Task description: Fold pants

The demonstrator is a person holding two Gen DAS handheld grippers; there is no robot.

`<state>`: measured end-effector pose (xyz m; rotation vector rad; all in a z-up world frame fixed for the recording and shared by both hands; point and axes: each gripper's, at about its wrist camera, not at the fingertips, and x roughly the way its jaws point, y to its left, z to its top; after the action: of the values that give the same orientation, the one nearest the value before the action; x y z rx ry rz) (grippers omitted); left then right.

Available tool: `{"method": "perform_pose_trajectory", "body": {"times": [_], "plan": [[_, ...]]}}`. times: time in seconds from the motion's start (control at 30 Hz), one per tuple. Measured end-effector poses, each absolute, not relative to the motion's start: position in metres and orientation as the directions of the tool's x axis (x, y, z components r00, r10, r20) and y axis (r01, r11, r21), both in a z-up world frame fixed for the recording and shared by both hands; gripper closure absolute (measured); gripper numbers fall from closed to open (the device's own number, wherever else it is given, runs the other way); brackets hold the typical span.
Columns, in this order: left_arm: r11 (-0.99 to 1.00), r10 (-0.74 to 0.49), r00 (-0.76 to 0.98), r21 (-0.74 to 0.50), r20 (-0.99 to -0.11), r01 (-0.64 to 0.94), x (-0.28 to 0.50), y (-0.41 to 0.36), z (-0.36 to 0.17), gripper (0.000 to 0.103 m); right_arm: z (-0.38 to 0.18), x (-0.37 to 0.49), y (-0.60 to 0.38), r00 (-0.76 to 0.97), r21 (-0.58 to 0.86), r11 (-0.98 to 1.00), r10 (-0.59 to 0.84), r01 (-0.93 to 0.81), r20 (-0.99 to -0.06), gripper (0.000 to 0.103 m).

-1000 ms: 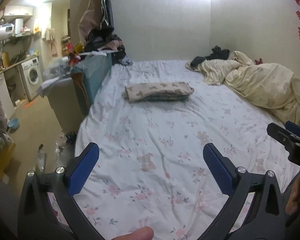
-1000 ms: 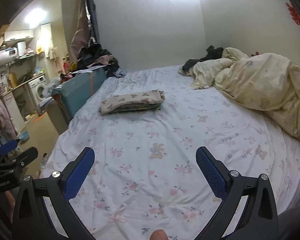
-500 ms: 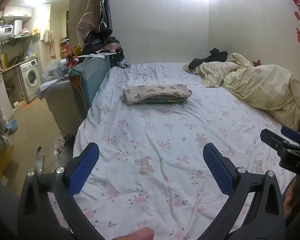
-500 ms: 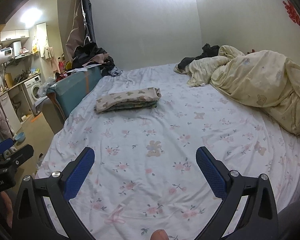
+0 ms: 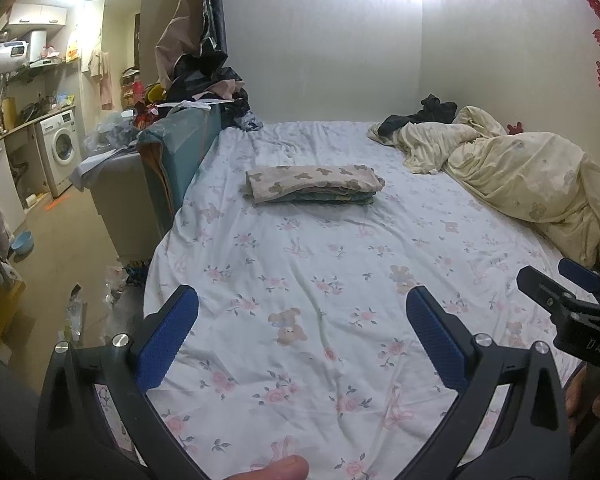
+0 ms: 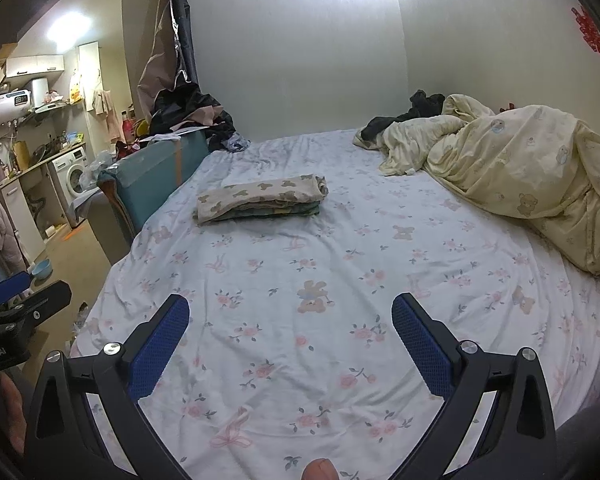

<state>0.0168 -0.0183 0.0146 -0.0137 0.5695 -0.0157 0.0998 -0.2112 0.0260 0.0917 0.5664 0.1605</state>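
A folded stack of pants [image 5: 314, 183], the top one beige with bear prints, lies on the floral bed sheet [image 5: 300, 280] toward the far left of the bed; it also shows in the right wrist view [image 6: 260, 199]. My left gripper [image 5: 302, 340] is open and empty, held above the near part of the bed. My right gripper [image 6: 290, 340] is open and empty, also over the near part of the bed. The right gripper shows at the right edge of the left wrist view [image 5: 576, 300]. Both grippers are well short of the stack.
A crumpled yellow duvet [image 6: 520, 176] with dark clothes [image 6: 412, 114] fills the bed's right and far side. A teal sofa [image 5: 180, 148] piled with clothes stands along the bed's left edge. A washing machine [image 5: 60, 148] and floor clutter lie further left.
Both grippers have drawn back and lifted slightly, so the bed and the folded stack sit lower and farther in view. Both stay open and empty.
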Motion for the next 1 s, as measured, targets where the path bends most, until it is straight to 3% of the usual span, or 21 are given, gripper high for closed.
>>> {"method": "perform_pose_trajectory", "body": {"times": [1.0], "plan": [[1.000, -0.014, 0.831, -0.018, -0.555, 0.004, 0.0182, -0.0166, 0.0110, 0.001, 0.0214, 0.1023, -0.2135, 0.816, 0.158, 0.981, 0.181, -0.112, -0.548, 0.000]]}}
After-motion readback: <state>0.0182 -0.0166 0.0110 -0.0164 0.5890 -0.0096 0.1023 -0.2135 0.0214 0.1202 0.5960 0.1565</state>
